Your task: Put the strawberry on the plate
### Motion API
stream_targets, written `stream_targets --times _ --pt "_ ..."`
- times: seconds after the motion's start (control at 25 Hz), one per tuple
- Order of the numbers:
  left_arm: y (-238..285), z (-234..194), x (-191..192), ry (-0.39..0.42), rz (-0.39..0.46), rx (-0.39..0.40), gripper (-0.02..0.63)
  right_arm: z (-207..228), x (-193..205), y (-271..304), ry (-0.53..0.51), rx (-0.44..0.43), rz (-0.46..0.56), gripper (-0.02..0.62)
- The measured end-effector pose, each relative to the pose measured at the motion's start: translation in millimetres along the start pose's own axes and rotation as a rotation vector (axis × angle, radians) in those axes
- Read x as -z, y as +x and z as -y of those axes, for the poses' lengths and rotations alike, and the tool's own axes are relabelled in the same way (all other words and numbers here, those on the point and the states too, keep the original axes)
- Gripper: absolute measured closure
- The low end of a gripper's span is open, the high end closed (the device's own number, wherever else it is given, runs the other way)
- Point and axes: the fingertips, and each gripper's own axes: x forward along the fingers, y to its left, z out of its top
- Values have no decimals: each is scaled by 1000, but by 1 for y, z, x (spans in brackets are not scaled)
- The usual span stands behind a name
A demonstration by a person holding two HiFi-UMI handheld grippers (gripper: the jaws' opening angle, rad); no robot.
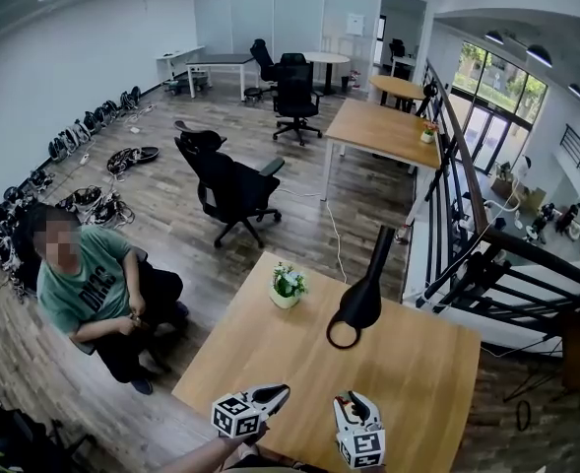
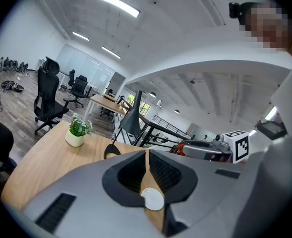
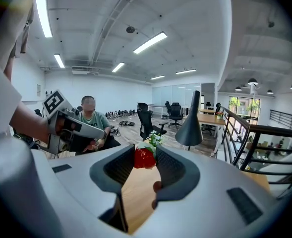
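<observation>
— Well, starting at the left: what is the left gripper (image 2: 146,155) doing?

— Its jaws are pressed together and nothing is between them. It sits at about 6 o'clock of the table (image 1: 437,363), near the front edge. It points toward 2 o'clock and a little downward.

— And where is the strawberry (image 3: 144,158)?

— It is in the right gripper (image 1: 354,400), just to the right of the left one. The two pads are clamped on its sides, close to the tips. The fruit is above the wood and does not touch it.

— How will it handle, in your opinion?

— I think it is very light, but soft and easy to bruise. Its skin looks smooth, so it may slip. The best place to hold it is on the broad sides near the middle, as now, with gentle pressure only.

— What is the pose of that hand?

— It is low over the near edge, pointing toward 12 o'clock and slightly down. From it, the potted plant (image 1: 287,286) stands at 11 o'clock and the black lamp (image 1: 360,304) straight at 12 o'clock.

— And the plate?

— I see no plate in any view, so I cannot say where the fruit should go.
</observation>
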Motion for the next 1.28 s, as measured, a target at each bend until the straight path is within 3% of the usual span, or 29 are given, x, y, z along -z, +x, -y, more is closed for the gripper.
stream_targets --times 0.8,1.28 --pt "35 26 2 36 -37 9 600 47 23 -34 55 62 16 456" --pt "55 54 17 35 -53 -12 600 72 41 -55 76 47 26 456"
